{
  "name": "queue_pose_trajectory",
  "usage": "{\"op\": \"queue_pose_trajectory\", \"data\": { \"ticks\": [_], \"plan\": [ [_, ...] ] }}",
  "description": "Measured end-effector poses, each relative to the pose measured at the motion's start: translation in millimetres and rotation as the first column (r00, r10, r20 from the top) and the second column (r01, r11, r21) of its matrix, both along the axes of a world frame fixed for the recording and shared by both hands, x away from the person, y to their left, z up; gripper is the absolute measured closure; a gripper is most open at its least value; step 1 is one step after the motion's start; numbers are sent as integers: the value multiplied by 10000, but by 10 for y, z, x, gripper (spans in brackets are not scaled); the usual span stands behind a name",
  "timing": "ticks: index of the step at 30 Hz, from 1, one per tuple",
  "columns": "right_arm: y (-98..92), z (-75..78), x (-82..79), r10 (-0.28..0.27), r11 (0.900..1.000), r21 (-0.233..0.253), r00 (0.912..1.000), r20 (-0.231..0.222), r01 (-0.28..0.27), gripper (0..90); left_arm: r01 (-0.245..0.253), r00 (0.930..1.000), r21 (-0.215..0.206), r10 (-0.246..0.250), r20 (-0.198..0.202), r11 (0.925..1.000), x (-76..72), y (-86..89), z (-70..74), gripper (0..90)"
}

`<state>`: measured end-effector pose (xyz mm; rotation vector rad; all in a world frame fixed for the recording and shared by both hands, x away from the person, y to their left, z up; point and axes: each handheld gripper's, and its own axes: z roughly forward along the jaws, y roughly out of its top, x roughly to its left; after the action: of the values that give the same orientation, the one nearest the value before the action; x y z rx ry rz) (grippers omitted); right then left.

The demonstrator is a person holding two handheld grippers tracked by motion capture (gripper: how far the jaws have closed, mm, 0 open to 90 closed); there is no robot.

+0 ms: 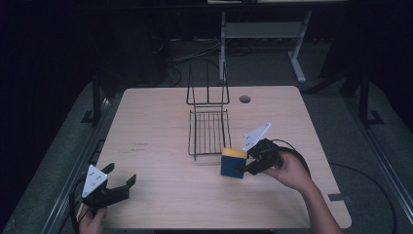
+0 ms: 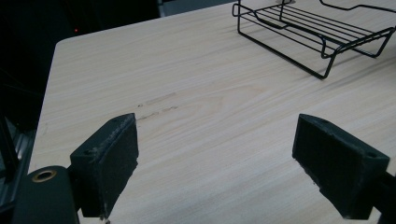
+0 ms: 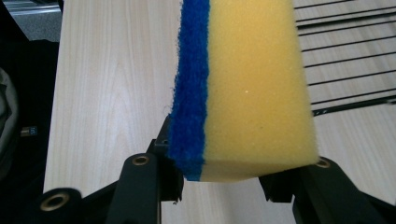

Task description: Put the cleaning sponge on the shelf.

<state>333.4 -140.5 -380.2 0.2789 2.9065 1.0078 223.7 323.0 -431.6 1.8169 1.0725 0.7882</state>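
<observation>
- the right gripper is clamped on a block-shaped yellow foam sponge with a blue scouring layer; in the right gripper view the jaws press in from both sides of the sponge at its lower end.
- the sponge stands out past the jaws, blue side to the gripper's left and yellow foam to its right, over the pale wood-grain table; i cannot tell whether its bottom edge touches the tabletop.
- just ahead of the right gripper, and a little to its right, is the black wire rack with a flat slatted tray and an upright back frame; the sponge sits just beside the rack's near corner, not in it.
- progress, as i judge it: the pickup looks done, and the placing into the rack looks like what remains.
- the left gripper is idle at the near left of the table, its jaws spread wide and holding nothing; bare tabletop shows between its pads, and the rack lies well ahead and to its right.
- textures: the yellow foam is fine-pored and soft, squeezed narrow where it is gripped; the blue layer is fuzzy and fibrous; the rack is thin, stiff, glossy wire; the pads look matte and slightly rough.
</observation>
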Motion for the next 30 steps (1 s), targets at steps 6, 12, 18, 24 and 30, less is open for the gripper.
{"op": "queue_pose_trajectory", "data": {
  "ticks": [6,12,18,24,30],
  "plan": [
    [48,49,88,146,9999,87,9999,3,-146,573,-21,10000,1,21,-15,10000,2,-1,-2,139],
    [87,70,155,199,9997,155,9998,-19,-198,573,-43,10000,-56,43,-17,10000,5,1,-4,139],
    [132,137,235,216,9996,174,9998,24,-216,572,-23,10000,-27,22,-32,10000,7,-8,-10,139],
    [160,199,337,203,9996,172,9998,34,-203,572,-26,10000,-22,26,-27,10000,6,-8,-10,139],
    [208,225,423,286,9994,169,9996,68,-287,572,-33,10000,-3,33,-39,10000,7,-1,-10,139]
  ]
}}
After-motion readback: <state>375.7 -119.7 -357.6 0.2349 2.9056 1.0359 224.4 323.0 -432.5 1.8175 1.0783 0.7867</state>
